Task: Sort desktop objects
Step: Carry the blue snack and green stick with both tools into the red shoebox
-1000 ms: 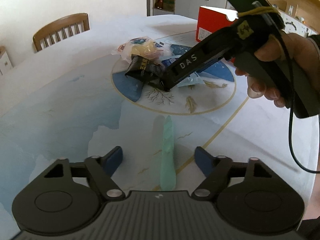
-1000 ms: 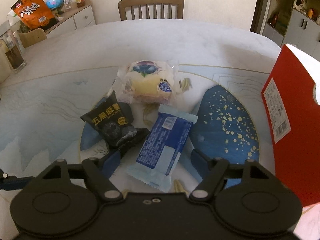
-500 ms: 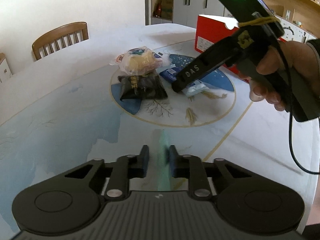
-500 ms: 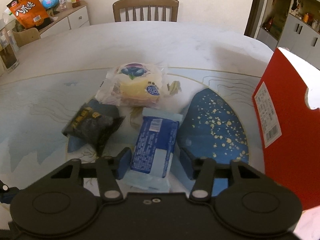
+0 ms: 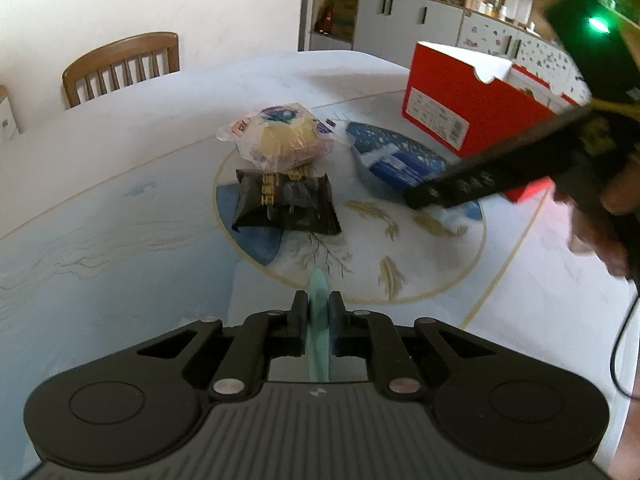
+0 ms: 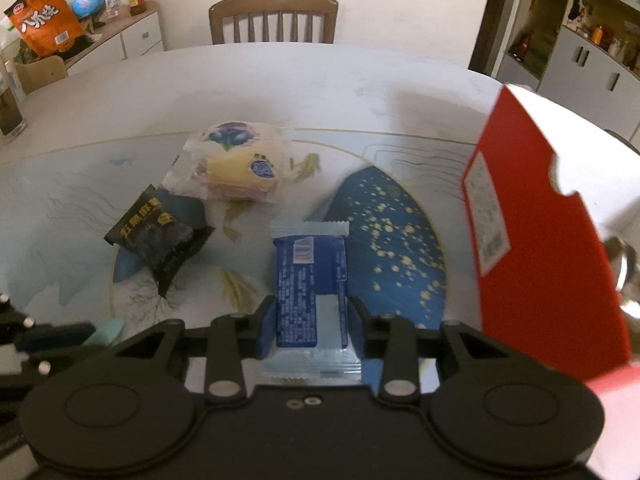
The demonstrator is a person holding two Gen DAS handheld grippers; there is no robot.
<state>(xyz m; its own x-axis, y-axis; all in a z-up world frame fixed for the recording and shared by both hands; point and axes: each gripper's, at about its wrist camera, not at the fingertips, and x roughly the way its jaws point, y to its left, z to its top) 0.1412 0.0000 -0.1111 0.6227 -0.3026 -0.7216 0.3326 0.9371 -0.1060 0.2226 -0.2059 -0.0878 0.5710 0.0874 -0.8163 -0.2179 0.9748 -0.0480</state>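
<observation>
Gripping blue snack packet (image 6: 310,280) in right tool (image 6: 312,316), long axis pointing away | red box (image 6: 532,240) just right, its likely destination | left tool (image 5: 318,316) clamps mint-green strip (image 5: 318,320) near worktop (image 5: 120,240) edge

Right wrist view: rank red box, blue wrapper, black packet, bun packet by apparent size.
1. red box
2. blue wrapper, though nearness to the camera inflates it
3. bun packet and black packet: too alike to rank

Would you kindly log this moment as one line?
left gripper: shut on green stick | right gripper: shut on blue packet | red box: right
</observation>
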